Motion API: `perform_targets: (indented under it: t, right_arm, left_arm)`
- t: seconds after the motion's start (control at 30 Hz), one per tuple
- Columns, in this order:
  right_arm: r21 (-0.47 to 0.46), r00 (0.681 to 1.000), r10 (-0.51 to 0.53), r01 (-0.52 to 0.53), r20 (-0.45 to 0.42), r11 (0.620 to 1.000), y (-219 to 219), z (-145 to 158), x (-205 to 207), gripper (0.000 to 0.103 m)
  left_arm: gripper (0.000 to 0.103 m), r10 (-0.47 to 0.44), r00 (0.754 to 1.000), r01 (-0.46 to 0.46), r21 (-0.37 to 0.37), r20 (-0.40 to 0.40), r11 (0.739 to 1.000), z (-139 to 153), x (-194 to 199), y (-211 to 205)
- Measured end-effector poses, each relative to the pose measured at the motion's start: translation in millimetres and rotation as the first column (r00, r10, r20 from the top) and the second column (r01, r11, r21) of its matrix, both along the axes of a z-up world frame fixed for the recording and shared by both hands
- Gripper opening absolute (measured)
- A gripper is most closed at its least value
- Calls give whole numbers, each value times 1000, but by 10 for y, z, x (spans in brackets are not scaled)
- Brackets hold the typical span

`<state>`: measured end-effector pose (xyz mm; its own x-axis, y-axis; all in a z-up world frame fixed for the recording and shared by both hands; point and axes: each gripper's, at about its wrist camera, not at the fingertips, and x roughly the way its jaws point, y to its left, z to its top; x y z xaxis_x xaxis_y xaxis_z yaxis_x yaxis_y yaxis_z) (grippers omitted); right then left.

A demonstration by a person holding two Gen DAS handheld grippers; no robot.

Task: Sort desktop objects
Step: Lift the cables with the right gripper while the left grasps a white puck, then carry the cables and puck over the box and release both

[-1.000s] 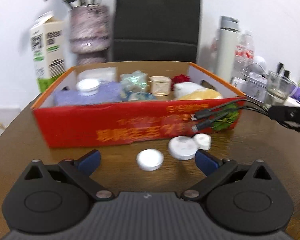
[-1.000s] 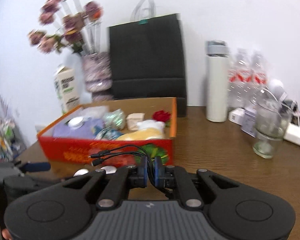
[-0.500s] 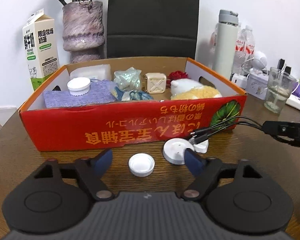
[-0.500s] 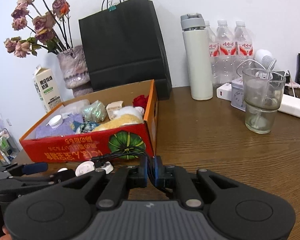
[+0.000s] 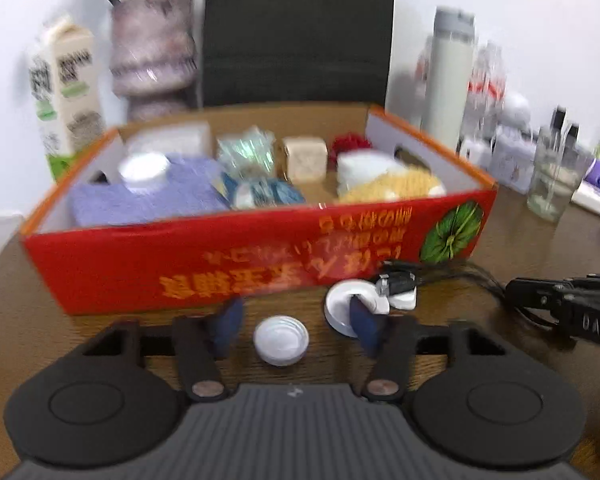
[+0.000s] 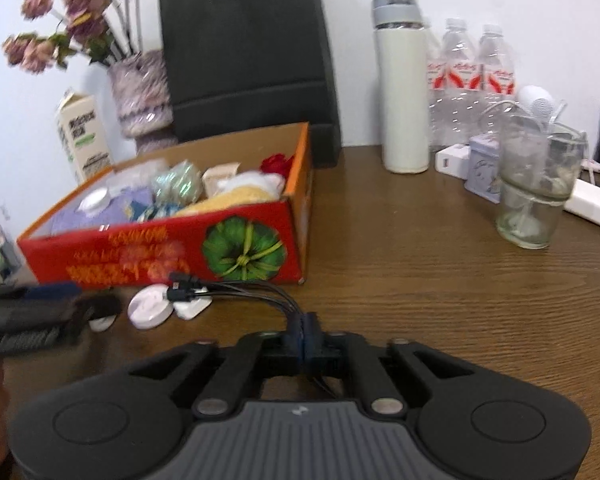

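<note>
Red box [image 5: 148, 264] w/ orange Chinese print upside down, blurred, unreadable

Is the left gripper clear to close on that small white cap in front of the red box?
Probably yes. The white cap lies flat on the table between the left gripper's closing jaws, nothing beside it; the larger white disc sits behind the right finger.

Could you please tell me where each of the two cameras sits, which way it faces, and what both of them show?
Left wrist: sits on the left gripper, looking forward and down at a small white cap between its blue pads, which have just been closing without touching it; the red box lies beyond.
Right wrist: sits on the right gripper, shut on a black cable bundle, facing the box's corner and the glass.
Shared: box, cap area, white disc, cables, and each other's gripper.
</note>
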<state>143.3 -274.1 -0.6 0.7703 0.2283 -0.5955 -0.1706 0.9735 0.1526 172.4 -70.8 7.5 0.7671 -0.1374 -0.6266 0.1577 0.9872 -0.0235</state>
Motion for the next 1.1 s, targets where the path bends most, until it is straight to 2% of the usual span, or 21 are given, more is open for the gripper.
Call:
perform_targets:
  t: [0.1,0.2,0.23,0.33,0.57,0.7,0.9,1.1]
  right_arm:
    - [-40,1000,18,-18,13,999,78,-45,-23,0]
    - [-55,1000,19,-18,16,998,102,-44,-32,0]
    - [-55,1000,19,-18,17,998,98,-45,-32,0]
    - [-71,999,23,-21,26,997,118,-53,-48,1]
    - [-67,999,8,-6,35,998,90,-28,-48,0]
    - [-78,991,4,6,131,997,141,115,-190,0]
    - [-136,955,7,34,296,990,290,360,-524,0]
    - [-94,919,-21,63,394,994,226,670,-734,0]
  left_arm:
    - [34,-25,1000,25,8,-8,1000,16,-59,-10]
    - [34,-48,999,47,47,11,998,2,-198,-24]
    - [30,-53,999,53,59,7,997,-15,-226,-36]
    - [29,-53,999,52,85,8,995,-28,-268,-66]
    - [29,-49,995,46,35,83,998,171,-508,19]
    - [29,-6,991,5,9,133,1000,313,-644,88]
    - [29,88,978,-73,-85,187,994,583,-970,338]
    - [29,118,978,-107,-67,174,992,736,-964,586]
